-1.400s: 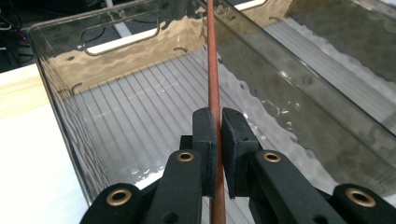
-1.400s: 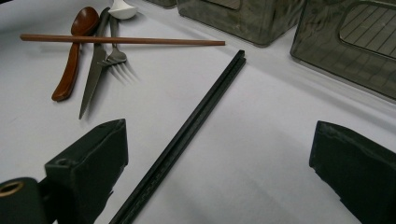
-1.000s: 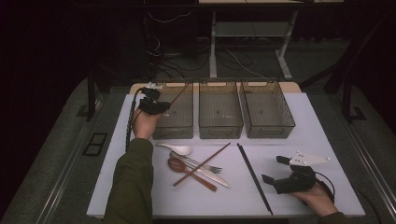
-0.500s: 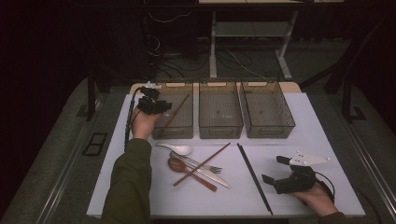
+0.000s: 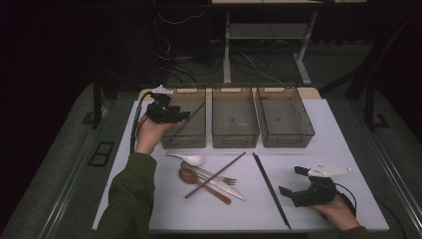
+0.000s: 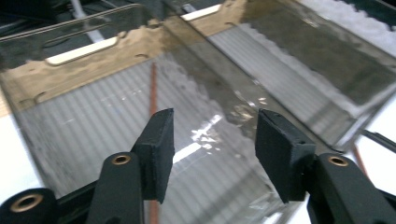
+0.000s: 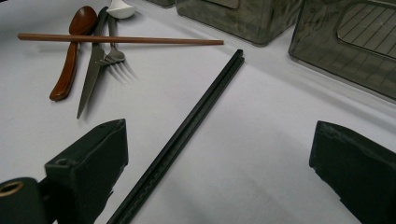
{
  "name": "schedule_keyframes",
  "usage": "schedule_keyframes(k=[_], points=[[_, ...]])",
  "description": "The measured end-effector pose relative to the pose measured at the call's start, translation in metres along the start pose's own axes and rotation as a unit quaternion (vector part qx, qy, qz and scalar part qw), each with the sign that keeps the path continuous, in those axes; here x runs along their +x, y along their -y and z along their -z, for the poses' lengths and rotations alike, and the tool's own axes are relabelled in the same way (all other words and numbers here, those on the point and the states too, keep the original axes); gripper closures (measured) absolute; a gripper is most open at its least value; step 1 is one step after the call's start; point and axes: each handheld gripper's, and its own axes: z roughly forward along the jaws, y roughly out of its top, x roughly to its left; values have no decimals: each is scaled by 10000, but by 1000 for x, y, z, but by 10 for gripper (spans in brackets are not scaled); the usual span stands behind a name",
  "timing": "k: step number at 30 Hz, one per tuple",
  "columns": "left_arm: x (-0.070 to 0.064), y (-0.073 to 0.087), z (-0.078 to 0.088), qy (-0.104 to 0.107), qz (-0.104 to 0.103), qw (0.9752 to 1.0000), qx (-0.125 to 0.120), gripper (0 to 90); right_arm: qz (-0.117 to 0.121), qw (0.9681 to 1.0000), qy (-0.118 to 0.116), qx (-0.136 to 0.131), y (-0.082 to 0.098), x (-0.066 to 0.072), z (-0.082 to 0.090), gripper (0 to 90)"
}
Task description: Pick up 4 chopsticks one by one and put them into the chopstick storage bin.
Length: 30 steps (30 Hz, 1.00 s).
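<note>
Chopstick [image 5: 188, 121] lies slanted in the leftmost bin [image 5: 185, 141], at ten o'clock on the surface [image 5: 343, 149]. Your left claw [image 5: 180, 116] hovers over it, jaws just spreading with nothing between, a sign the stick is dropped. Your right claw [image 5: 291, 181] waits agape at four o'clock, beside the black chopsticks [image 5: 271, 190].

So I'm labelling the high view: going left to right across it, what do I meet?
Left gripper → left bin → middle bin → right bin → right gripper.
</note>
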Motion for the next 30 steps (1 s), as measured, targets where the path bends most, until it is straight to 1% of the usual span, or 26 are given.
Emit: schedule_keyframes(k=[1, 7, 10, 12, 13, 16, 19, 21, 24, 28, 30], points=[[-2, -1, 2, 24, -77, 10000, 6, 449, 1, 10000, 0, 1, 0, 0, 0, 40], [-22, -1, 11, 220, -173, 9995, -171, 424, -12, 10000, 0, -3, 0, 0, 0, 40], [-34, 0, 15, 290, -360, 9988, -170, 401, -7, 10000, -6, 3, 0, 0, 0, 40], [-42, 3, 17, 342, -432, 9983, -201, 389, -16, 10000, -14, 3, 0, 0, 0, 40], [-46, 4, 18, 369, -504, 9979, -190, 383, -11, 10000, -23, 4, 0, 0, -1, 40], [-57, 9, 20, 447, -616, 9969, -181, 367, -43, 10000, -47, 14, 0, 1, -1, 40], [-68, 14, 22, 562, -639, 9961, -245, 358, -43, 10000, -46, 12, 0, 1, -2, 40], [-75, 17, 23, 621, -705, 9953, -238, 350, -44, 10000, -35, 10, 0, 1, -2, 40], [-83, 23, 23, 692, -751, 9944, -273, 344, -51, 10000, -32, 10, 0, 1, -2, 40], [-91, 34, 21, 735, -749, 9940, -308, 334, -49, 10000, -28, 18, 0, 1, -2, 40], [-93, 40, 19, 769, -716, 9940, -307, 329, -72, 10000, -36, 31, 0, 2, -2, 40]])
